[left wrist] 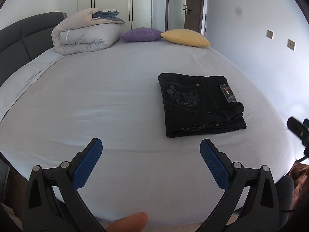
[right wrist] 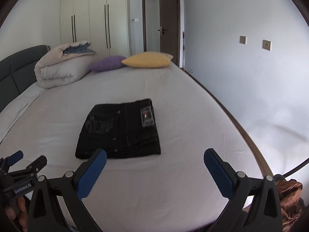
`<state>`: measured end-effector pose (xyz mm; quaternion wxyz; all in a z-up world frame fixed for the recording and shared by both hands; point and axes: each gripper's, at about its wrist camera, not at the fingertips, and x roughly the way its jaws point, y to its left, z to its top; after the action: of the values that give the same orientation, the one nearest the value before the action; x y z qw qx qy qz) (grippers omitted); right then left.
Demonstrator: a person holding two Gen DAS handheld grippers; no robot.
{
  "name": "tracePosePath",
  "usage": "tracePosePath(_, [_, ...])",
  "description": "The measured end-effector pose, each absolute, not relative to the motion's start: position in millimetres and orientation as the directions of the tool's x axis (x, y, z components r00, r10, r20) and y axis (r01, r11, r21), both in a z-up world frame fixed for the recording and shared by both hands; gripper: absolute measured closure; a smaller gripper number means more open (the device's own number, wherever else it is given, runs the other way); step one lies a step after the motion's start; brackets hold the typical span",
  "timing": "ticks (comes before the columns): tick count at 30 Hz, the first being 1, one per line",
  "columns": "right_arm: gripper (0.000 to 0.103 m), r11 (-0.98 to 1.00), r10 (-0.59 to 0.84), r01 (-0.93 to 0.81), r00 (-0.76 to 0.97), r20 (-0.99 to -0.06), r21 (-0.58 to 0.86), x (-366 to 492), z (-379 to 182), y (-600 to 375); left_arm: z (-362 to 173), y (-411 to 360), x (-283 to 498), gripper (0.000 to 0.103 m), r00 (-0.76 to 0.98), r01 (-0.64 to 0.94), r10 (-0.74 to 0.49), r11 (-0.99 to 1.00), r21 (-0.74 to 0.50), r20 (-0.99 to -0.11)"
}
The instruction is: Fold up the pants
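Black pants (left wrist: 200,104) lie folded into a compact stack on the pale bed sheet (left wrist: 108,100), pocket embroidery and waist label facing up. In the right wrist view the same pants (right wrist: 119,129) lie just beyond my left fingertip. My left gripper (left wrist: 151,145) hovers open above the sheet, near the bed's front edge and left of the pants, with nothing between its blue pads. My right gripper (right wrist: 155,155) is open too, held short of the pants and touching nothing. The left gripper (right wrist: 27,160) also shows at the lower left of the right wrist view.
A rolled beige duvet (left wrist: 85,32), a purple cushion (left wrist: 142,34) and a yellow cushion (left wrist: 186,37) lie at the far end of the bed by a grey headboard (left wrist: 21,36). A white wall (right wrist: 251,77) runs along the right side. Brown cloth (right wrist: 289,199) lies at lower right.
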<state>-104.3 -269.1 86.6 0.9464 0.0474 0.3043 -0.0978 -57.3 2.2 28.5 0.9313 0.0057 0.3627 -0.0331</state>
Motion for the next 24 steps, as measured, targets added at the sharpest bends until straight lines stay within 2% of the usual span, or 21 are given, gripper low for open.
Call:
tracePosePath(8, [0.0,0.983,-0.142,0.186,0.769,-0.623,0.006,-100.0,71.1,-256.9,18.1,3.7,-47.5,0.0,0.723,0.058,-0.047,0.998,-0.007,-0.689])
tracePosePath(24, [0.0,0.983,-0.138,0.183,0.761,-0.634,0.006,-97.3,65.8,-254.5,13.0,4.3,-48.4,0.0,0.712,0.055,-0.053,0.998,-0.02,-0.7])
